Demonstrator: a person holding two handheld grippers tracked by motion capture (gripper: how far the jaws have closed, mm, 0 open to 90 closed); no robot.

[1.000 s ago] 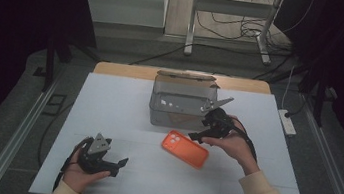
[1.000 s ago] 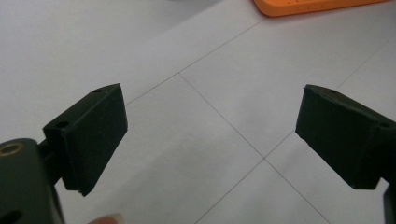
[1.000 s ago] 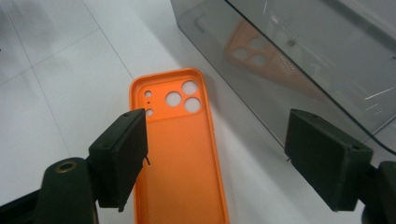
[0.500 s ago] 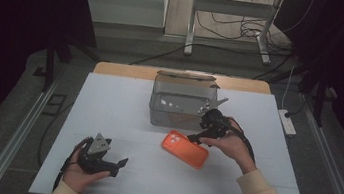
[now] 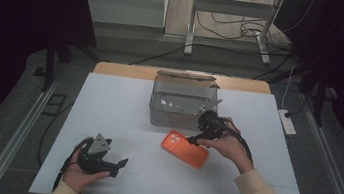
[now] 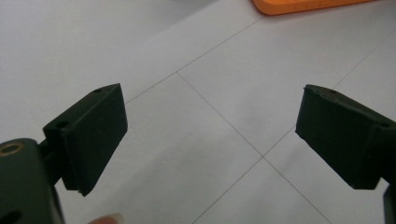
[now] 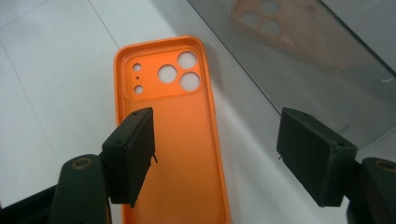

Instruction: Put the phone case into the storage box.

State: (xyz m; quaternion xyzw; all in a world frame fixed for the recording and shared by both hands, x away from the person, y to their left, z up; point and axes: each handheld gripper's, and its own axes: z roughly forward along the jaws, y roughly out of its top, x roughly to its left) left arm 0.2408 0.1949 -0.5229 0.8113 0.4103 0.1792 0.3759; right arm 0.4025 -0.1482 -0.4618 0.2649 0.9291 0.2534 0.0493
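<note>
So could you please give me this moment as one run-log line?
right gripper: open, over case, one jaw above it | case: flat on table, beside bin | left gripper: open, idle

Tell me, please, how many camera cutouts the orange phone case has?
3 large round cutouts in the orange phone case: one at top right, one left, one lower right of the camera recess. Smaller holes sit beside them.
</note>
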